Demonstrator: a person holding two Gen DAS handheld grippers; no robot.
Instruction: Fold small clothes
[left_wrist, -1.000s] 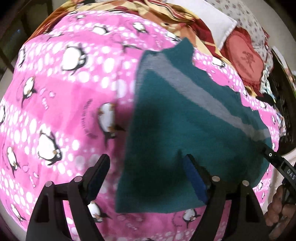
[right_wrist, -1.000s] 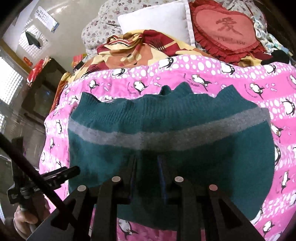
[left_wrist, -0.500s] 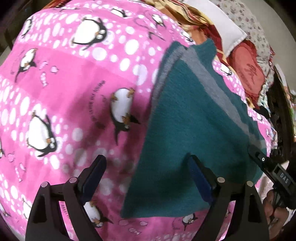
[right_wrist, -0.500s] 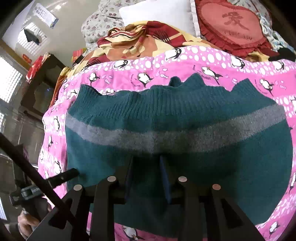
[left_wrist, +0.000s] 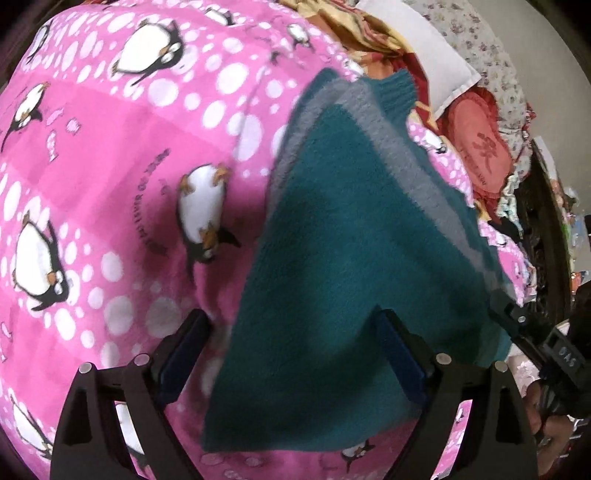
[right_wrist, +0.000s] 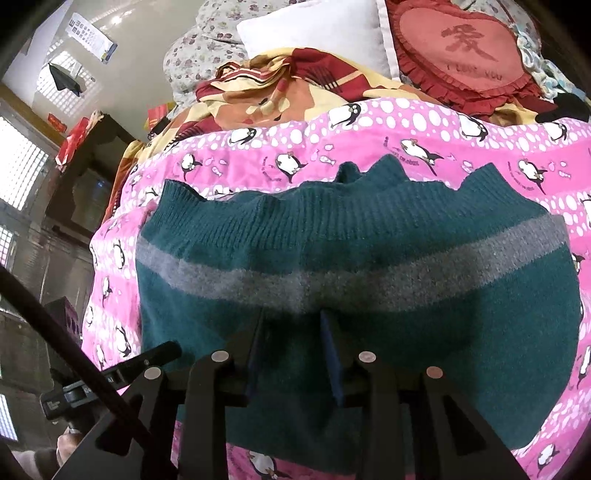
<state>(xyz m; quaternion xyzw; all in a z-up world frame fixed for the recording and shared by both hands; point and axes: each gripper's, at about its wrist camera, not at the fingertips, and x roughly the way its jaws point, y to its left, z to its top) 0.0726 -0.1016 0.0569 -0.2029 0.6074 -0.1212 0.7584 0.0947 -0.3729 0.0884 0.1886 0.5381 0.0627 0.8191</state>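
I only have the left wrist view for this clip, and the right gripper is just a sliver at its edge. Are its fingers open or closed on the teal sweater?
Observer: In the right wrist view the right gripper has its fingers nearly together, with only a narrow gap, low over the sweater. I cannot tell whether they pinch fabric.
Operator: Where on the sweater are they?
Observer: About mid-width, just on the near side of the grey stripe. The ribbed band lies beyond the stripe, towards the pillows.
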